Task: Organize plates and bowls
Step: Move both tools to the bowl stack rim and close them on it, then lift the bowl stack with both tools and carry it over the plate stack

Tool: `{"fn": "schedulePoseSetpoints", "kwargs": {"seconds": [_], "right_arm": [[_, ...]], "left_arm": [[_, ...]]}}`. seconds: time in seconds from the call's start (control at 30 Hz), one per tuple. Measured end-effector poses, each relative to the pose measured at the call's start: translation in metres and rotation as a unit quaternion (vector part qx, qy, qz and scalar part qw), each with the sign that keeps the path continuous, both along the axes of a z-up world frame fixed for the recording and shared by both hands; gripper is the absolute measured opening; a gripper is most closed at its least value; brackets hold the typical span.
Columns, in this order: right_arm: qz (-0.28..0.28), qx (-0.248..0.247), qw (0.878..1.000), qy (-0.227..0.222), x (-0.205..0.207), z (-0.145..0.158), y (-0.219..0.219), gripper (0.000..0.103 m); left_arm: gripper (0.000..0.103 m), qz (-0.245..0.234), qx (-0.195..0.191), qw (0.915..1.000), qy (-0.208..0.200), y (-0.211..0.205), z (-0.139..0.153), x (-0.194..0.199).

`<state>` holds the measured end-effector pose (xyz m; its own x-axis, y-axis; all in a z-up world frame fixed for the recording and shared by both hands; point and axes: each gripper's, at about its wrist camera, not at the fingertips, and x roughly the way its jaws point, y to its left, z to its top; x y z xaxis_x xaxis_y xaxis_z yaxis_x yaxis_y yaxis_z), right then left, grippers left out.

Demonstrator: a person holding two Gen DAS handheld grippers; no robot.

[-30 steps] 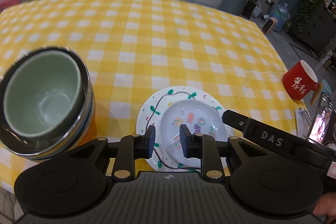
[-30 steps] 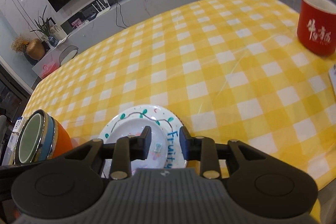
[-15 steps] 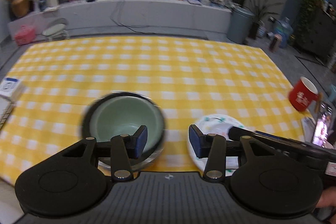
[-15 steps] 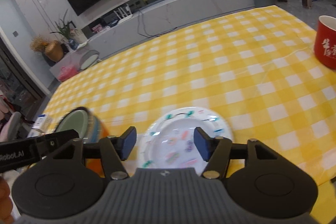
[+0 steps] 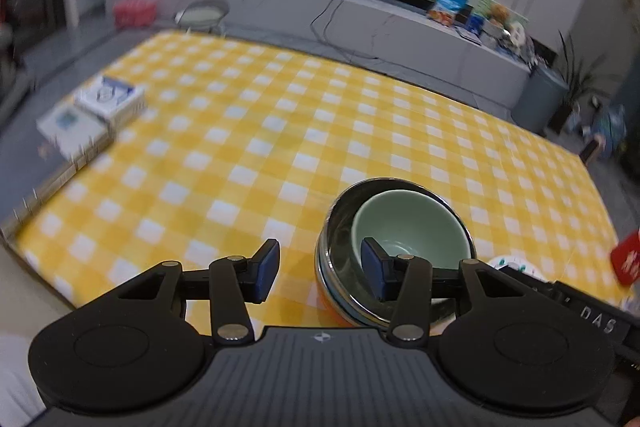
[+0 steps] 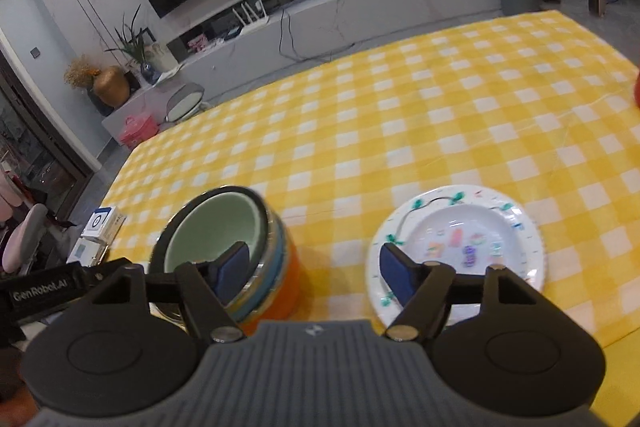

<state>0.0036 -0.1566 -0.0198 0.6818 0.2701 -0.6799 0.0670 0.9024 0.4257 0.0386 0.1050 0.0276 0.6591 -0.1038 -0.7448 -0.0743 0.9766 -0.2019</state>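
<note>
A stack of bowls (image 5: 408, 227), with a pale green one nested in a steel one over blue and orange ones, stands near the front of the yellow checked table (image 5: 280, 131). My left gripper (image 5: 320, 273) hovers open and empty above the cloth, its right finger in front of the stack's rim. In the right wrist view the bowl stack (image 6: 212, 227) is at the left. A small white patterned plate lies on a larger one (image 6: 472, 227) at the right. My right gripper (image 6: 314, 273) hangs above the gap between them; its jaws are opening and nothing is between them.
White boxes (image 5: 100, 107) lie at the table's left edge. A red mug (image 5: 628, 263) stands at the right, beyond a sliver of the plates (image 5: 516, 265). The other gripper's body (image 6: 40, 293) reaches in at the left. Bare checked cloth (image 6: 440, 107) stretches to the far edge.
Both grippers have pulled back and up from the plates, and their jaws have widened. The left view has swung left, so the bowl stack now sits at its right.
</note>
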Motion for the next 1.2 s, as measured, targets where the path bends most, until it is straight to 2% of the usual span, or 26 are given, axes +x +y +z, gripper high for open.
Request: {"fn": "schedulePoseSetpoints", "kwargs": {"seconds": [0.07, 0.13, 0.27, 0.6, 0.8, 0.9, 1.07, 1.13, 1.2], "right_arm": [[0.001, 0.004, 1.0, 0.013, 0.007, -0.004, 0.007, 0.071], [0.005, 0.007, 1.0, 0.027, 0.016, -0.008, 0.013, 0.071], [0.002, 0.008, 0.999, 0.046, 0.028, -0.016, 0.022, 0.07], [0.005, 0.062, 0.994, 0.085, 0.047, -0.042, 0.025, 0.07], [0.014, 0.1, 0.99, 0.103, 0.054, -0.059, 0.023, 0.068], [0.014, 0.12, 0.986, 0.116, 0.058, -0.069, 0.022, 0.068], [0.012, 0.169, 0.977, 0.132, 0.062, -0.082, 0.018, 0.065], [0.015, 0.186, 0.973, 0.133, 0.063, -0.083, 0.017, 0.058], [0.014, 0.191, 0.972, 0.136, 0.062, -0.084, 0.018, 0.058]], "left_arm": [[0.055, 0.008, -0.035, 0.9993, 0.013, 0.009, -0.007, 0.002], [0.057, 0.009, -0.054, 0.9982, 0.022, 0.013, -0.013, 0.006], [0.061, 0.014, -0.049, 0.998, 0.037, 0.013, -0.026, 0.017], [0.062, 0.016, -0.099, 0.9921, 0.075, 0.015, -0.055, 0.04], [0.059, 0.022, -0.145, 0.9848, 0.092, 0.021, -0.073, 0.046], [0.057, 0.025, -0.152, 0.983, 0.1, 0.02, -0.08, 0.048], [0.056, 0.024, -0.17, 0.9807, 0.094, 0.022, -0.083, 0.049], [0.056, 0.024, -0.172, 0.9803, 0.094, 0.022, -0.083, 0.05], [0.055, 0.023, -0.173, 0.9801, 0.095, 0.022, -0.083, 0.051]]}}
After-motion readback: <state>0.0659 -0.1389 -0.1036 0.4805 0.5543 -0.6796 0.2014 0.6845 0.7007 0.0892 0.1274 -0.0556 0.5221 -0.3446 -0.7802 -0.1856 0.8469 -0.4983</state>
